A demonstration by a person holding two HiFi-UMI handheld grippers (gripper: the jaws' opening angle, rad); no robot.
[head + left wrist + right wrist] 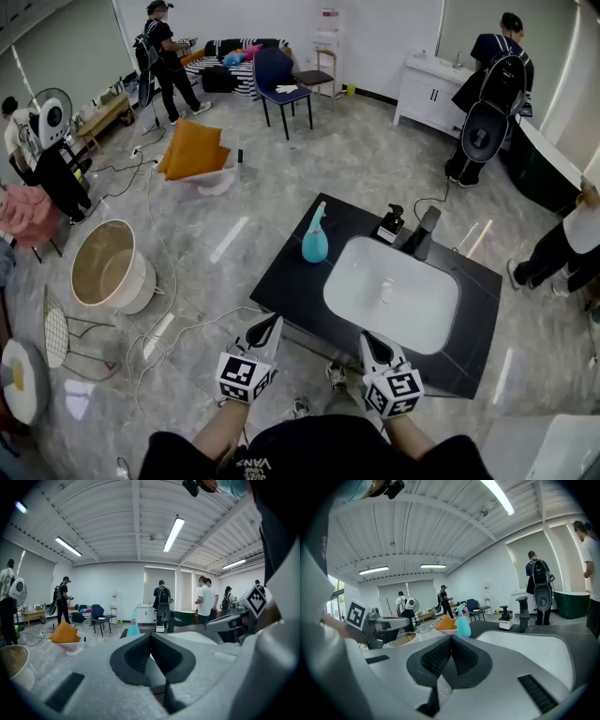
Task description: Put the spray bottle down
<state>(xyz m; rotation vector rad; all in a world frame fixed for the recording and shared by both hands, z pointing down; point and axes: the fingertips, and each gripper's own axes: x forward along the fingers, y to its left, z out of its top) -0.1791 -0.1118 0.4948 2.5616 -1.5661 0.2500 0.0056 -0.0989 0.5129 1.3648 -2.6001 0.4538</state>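
The teal spray bottle [314, 236] with a pink trigger head stands upright on the black counter [291, 272], left of the white basin [392, 292]; it also shows in the left gripper view as the bottle [133, 627] and in the right gripper view as the bottle [463, 623]. My left gripper [275, 321] is at the counter's near edge, well short of the bottle, shut with nothing in it [151, 635]. My right gripper [367, 337] hangs beside it at the same edge, its jaws together and empty [451, 639].
A black faucet [424, 231] and a soap dispenser [390, 223] stand behind the basin. On the floor to the left are a round tub [110, 266], cables and an orange cushion [192, 150]. Several people stand around the room; a blue chair [277, 77] is at the back.
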